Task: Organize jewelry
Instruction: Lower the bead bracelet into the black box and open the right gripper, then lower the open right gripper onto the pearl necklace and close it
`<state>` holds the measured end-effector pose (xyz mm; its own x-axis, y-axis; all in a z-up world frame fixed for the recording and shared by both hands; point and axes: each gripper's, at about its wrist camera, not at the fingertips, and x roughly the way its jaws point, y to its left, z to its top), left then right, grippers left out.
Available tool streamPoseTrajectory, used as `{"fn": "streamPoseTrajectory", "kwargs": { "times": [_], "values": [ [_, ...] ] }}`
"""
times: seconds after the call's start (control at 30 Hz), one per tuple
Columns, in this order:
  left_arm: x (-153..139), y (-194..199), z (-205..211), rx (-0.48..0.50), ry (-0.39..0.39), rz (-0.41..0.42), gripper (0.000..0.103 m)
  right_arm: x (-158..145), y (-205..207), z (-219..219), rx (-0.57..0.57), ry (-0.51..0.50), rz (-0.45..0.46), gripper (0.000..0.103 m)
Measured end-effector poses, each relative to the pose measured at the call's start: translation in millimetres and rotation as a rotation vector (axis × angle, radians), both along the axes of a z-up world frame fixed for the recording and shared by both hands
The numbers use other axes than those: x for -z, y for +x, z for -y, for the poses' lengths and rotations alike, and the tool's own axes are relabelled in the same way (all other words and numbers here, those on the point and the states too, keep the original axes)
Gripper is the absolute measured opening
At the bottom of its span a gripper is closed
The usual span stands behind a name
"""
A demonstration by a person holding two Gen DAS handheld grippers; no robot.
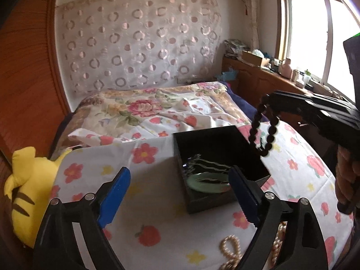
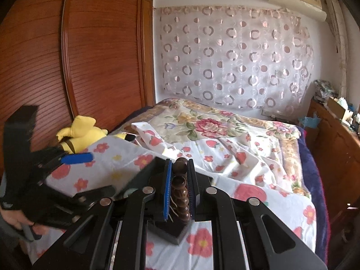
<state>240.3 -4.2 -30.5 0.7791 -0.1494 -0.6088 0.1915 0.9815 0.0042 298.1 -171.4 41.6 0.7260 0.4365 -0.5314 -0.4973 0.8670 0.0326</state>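
Left wrist view: dark bead bracelet (image 1: pixel 264 132) hangs as a loop from the right gripper (image 1: pixel 268 100), over the far right corner of the open black box (image 1: pixel 216 200) on the floral bed sheet (image 1: pixel 157 202). Judged: beads hard and smooth, strung on cord, so the loop is floppy and swings, light, a bit slippery, not fragile; best pinched across a bead run, as now, and lowered slowly so it coils inside. Right wrist view shows the right fingers (image 2: pixel 167 191) nearly together, clamping a column of brown beads, cord ends showing between the pads. Left gripper (image 1: pixel 180 196) fingers (image 1: pixel 114 196) spread wide, nothing between them, not touching the box, hovering near its left side. Box already holds a green bangle (image 1: pixel 209 183) and a silvery hair piece (image 1: pixel 193 163). Pearl strand (image 1: pixel 231 252) lies on the sheet nearest the camera, right of centre, still outside the box; also limp, likely to slide, take at a bunched part. Yellow plush toy (image 1: pixel 27 191) at far left
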Motion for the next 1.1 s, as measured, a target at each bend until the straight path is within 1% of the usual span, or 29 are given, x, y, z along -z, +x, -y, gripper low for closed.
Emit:
{"fn": "streamPoseTrajectory", "kwargs": {
  "times": [0.1, 0.27, 0.4, 0.47, 0.5, 0.57, 0.6, 0.63, 0.73, 0.87, 1.0, 1.1],
  "values": [
    [1, -9, -13, -0.014, 0.001, 0.009, 0.091, 7, 10, -12, 0.001, -0.018, -0.018, 0.015],
    [3, -23, -30, -0.027, -0.029, 0.021, 0.093, 33, 18, -32, 0.012, -0.095, -0.059, 0.015],
    [7, -32, -37, -0.030, -0.041, 0.027, 0.095, 48, 23, -37, 0.048, -0.130, -0.086, 0.015],
    [11, -36, -39, -0.030, -0.048, 0.024, 0.095, 52, 25, -35, 0.056, -0.130, -0.106, 0.015],
    [13, -39, -40, -0.030, -0.054, 0.022, 0.095, 53, 26, -34, 0.056, -0.131, -0.111, 0.017],
    [17, -44, -40, -0.028, -0.061, 0.018, 0.095, 52, 24, -33, 0.057, -0.138, -0.103, 0.026],
    [19, -46, -40, -0.029, -0.063, 0.016, 0.095, 50, 21, -30, 0.053, -0.131, -0.100, 0.037],
    [20, -48, -40, -0.027, -0.066, 0.012, 0.095, 48, 18, -28, 0.053, -0.127, -0.095, 0.041],
    [28, -55, -37, -0.021, -0.056, -0.004, 0.095, 40, 9, -18, 0.053, -0.115, -0.082, 0.041],
    [35, -69, -35, -0.007, -0.044, -0.005, 0.095, 36, -20, -6, 0.033, -0.119, -0.057, 0.041],
    [42, -81, -34, 0.001, -0.058, -0.024, 0.095, 41, -50, 7, 0.010, -0.118, -0.067, 0.041],
    [45, -91, -34, -0.001, -0.060, -0.030, 0.095, 53, -74, 18, 0.001, -0.117, -0.095, 0.041]
  ]
}}
